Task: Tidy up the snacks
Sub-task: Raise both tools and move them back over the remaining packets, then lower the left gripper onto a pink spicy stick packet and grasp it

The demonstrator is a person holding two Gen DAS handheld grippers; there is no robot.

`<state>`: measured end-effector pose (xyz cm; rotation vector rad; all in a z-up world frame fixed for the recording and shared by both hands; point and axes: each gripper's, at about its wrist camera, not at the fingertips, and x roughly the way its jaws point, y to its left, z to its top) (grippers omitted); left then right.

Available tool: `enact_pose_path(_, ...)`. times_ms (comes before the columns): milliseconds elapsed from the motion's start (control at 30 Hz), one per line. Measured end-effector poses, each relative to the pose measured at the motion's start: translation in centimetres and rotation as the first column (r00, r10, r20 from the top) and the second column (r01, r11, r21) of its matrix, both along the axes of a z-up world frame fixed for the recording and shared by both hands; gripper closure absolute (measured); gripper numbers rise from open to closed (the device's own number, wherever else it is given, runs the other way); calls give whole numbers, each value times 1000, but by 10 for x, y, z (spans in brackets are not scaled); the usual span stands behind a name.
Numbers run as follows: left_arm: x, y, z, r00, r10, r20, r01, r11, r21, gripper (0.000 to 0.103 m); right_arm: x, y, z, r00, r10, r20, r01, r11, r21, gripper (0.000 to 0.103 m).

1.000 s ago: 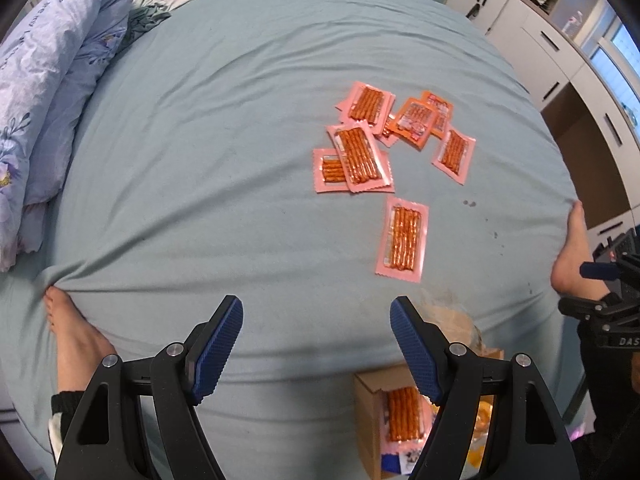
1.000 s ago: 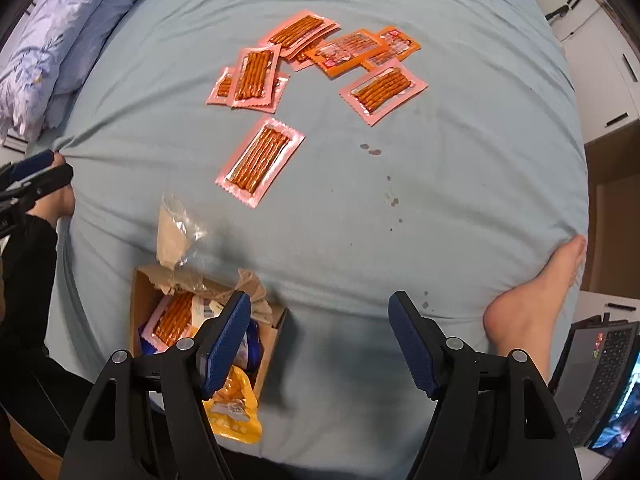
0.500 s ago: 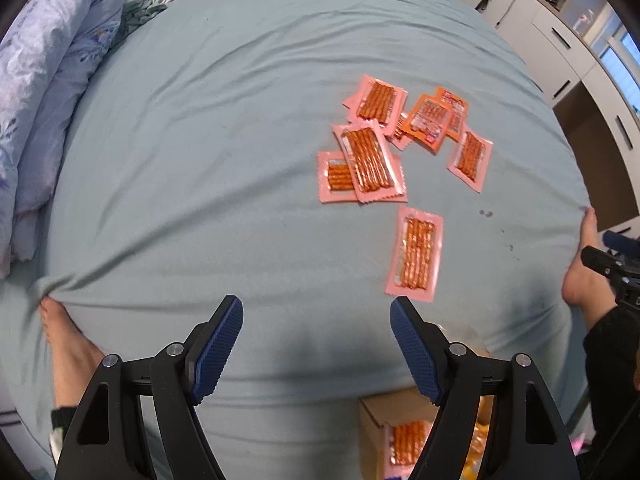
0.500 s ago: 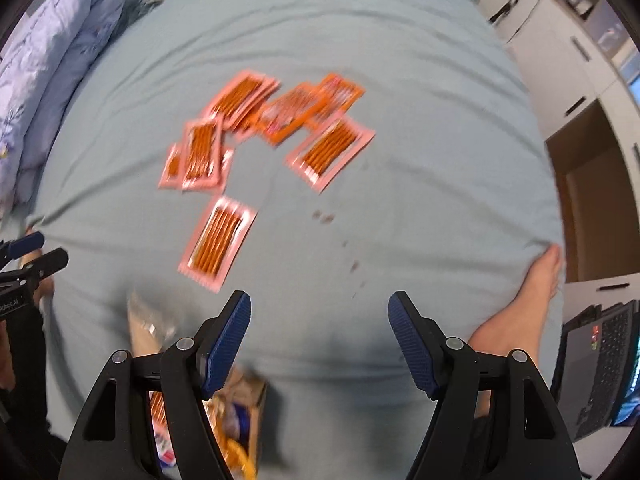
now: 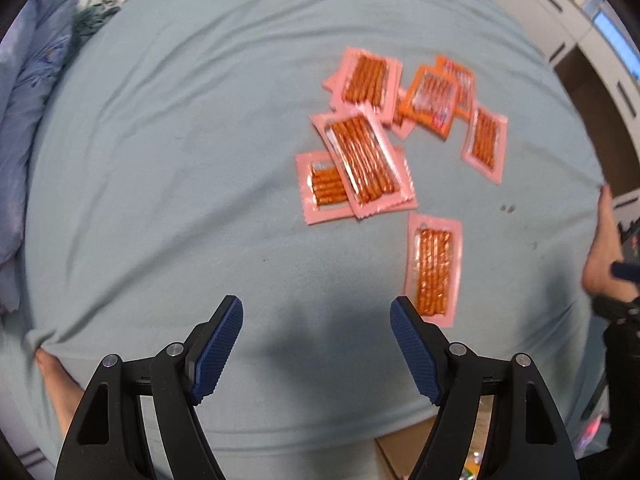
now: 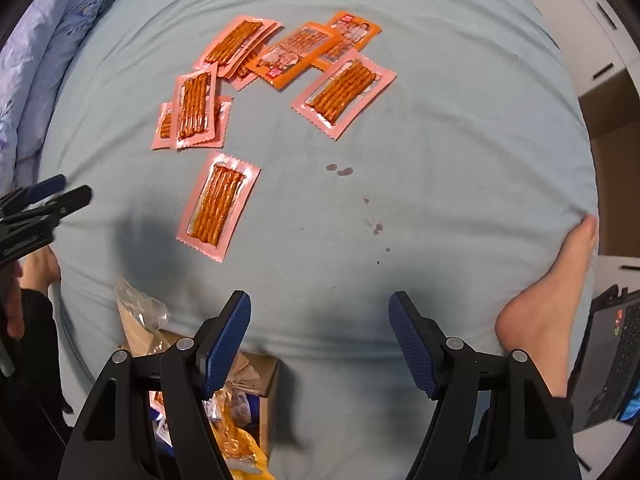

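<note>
Both views closed on the packets. Nearest packet lay lengthwise just ahead-right of left tool; right tool farther; both wide, empty.

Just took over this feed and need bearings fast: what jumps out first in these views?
Pink and orange snack packets lie scattered on the far part of the pale blue bedsheet, one lone packet nearest. Both the left gripper and right gripper hover open and empty, with a cardboard box at the near edge.

Bedsheet: pale blue-green with small dark stains. Snack packets: pink edges, orange sticks; two orange packets at upper centre. Quilt, upper left: lavender floral. Gripper pads: ribbed blue.
</note>
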<state>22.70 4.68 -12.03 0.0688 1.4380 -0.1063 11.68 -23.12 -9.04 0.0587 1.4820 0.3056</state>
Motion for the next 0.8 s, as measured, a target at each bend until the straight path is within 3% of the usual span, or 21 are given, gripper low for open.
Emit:
enact_pose_path(133,2,-24,-31,995,-81,-65,80,997,-19,26,4,1,2,1000,12,19,-12,1000,-2,32)
enact_pose_path(367,7,-57,-75,978,-130,-164,122,991,-62,26,11,-5,2,1000,-12,6,12,999,43,32)
enact_pose_path(533,7,-85,-99,963,-186,-197,184,983,-27,26,11,-3,-4,1000,-2,-8,2,999,45,32)
enact_pose_path(700,13,-100,-110,970,-168,-174,171,985,2,2,12,-3,-10,1000,0,-20,1,999,46,32)
enact_pose_path(800,16,-111,-114,969,-181,-166,189,981,34,0,13,-5,-12,1000,-5,-24,6,999,49,32)
